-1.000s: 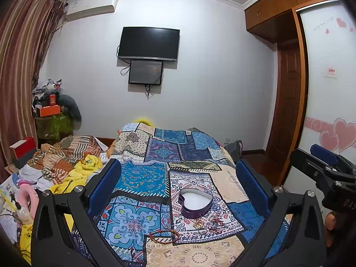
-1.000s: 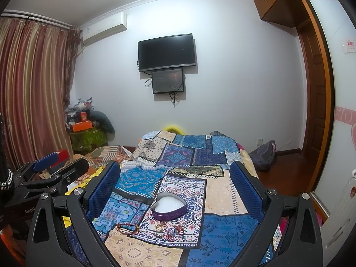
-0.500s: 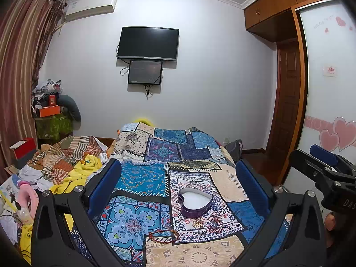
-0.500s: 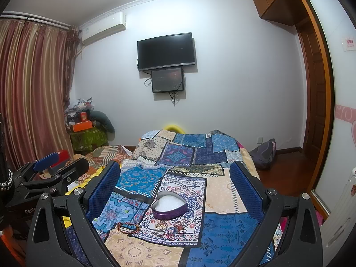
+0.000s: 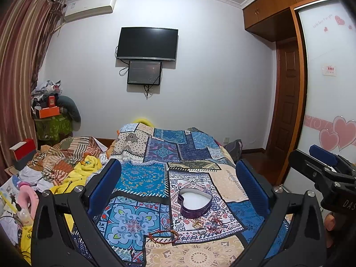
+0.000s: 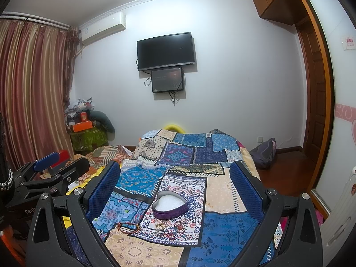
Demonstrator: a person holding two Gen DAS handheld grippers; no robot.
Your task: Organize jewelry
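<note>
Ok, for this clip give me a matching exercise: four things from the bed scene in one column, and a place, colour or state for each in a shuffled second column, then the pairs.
Column one:
1. heart-shaped box
2. red cord bracelet
3. rings and small bracelets
4. left gripper

Column two:
A. clustered on the quilt just in front of the box
B. open, holding nothing
C. purple wall, white lining, lid off
D. alone on the quilt, left of the other jewelry

Pairs: 1-C, 2-D, 3-A, 4-B
</note>
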